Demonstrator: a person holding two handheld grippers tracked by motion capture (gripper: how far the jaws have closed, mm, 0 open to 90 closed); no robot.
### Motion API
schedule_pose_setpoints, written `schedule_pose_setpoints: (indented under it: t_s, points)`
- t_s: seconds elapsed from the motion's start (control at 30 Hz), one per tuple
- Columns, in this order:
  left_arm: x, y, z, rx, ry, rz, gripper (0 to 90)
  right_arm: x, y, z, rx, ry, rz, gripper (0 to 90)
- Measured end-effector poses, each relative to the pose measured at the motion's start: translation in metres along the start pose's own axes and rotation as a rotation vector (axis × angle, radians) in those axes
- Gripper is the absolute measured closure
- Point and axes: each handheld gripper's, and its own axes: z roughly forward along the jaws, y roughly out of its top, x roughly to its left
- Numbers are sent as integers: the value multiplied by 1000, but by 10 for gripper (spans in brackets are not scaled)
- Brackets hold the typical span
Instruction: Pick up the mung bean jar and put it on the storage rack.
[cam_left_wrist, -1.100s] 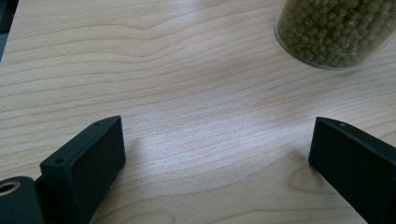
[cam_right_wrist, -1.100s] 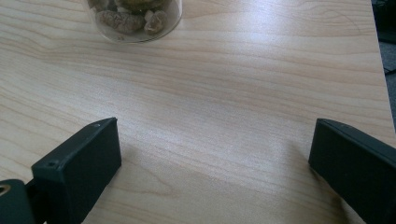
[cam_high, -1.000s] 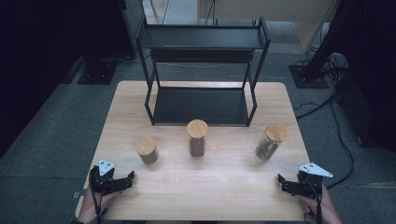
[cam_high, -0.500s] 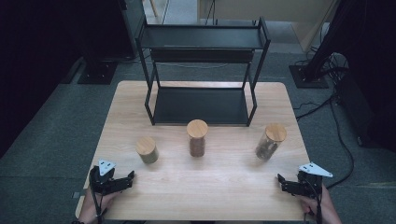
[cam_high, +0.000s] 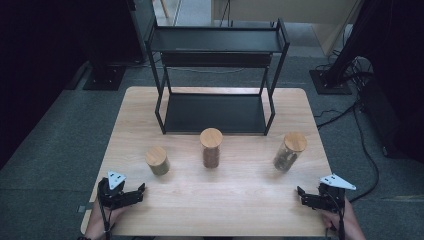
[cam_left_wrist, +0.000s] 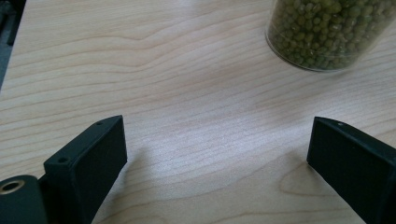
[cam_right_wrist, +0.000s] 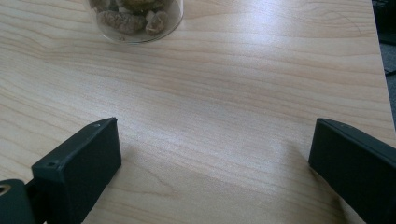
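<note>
From the high view, my left gripper (cam_high: 135, 192) and right gripper (cam_high: 305, 195) rested on the worktop (cam_high: 235, 200) at its near corners, both spread wide and holding nothing. Three cork-lidded jars stood in a row ahead: the short jar (cam_high: 157, 161), the middle jar (cam_high: 211, 148), and the tilted right jar (cam_high: 288, 151), before a black rack (cam_high: 215, 75).

In the left gripper view, the short jar (cam_left_wrist: 329, 32) held green beans, well apart from my jaws.

In the right gripper view, the right jar (cam_right_wrist: 135, 18) held brown lumps.

Table (cam_high: 240, 205) pale matt wood; jars (cam_high: 158, 161) clear glass, wooden lids; rack (cam_high: 215, 47) black matt metal; fingers (cam_left_wrist: 88, 158) matt black plastic.
</note>
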Motion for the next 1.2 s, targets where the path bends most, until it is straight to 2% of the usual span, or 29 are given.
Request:
schedule_pose_setpoints:
  t_s: [0.03,0.07,0.23,0.47,0.9,1.2]
  points:
    - [-1,3,-2,-11,-27,-21,51,0,0,0,-1,-1,-1,18]
    - [-1,3,-2,-11,-27,-21,51,0,0,0,-1,-1,-1,18]
    - [-13,10,-4,-39,-44,7,51,1,0,0,-1,-3,-3,18]
    - [-26,15,6,-23,-85,25,51,1,0,0,-1,-4,-4,18]
    - [-41,30,24,-6,-90,26,52,1,0,0,-1,-2,-4,18]
    - [-47,39,31,-13,-93,17,69,1,0,0,-1,0,-6,18]
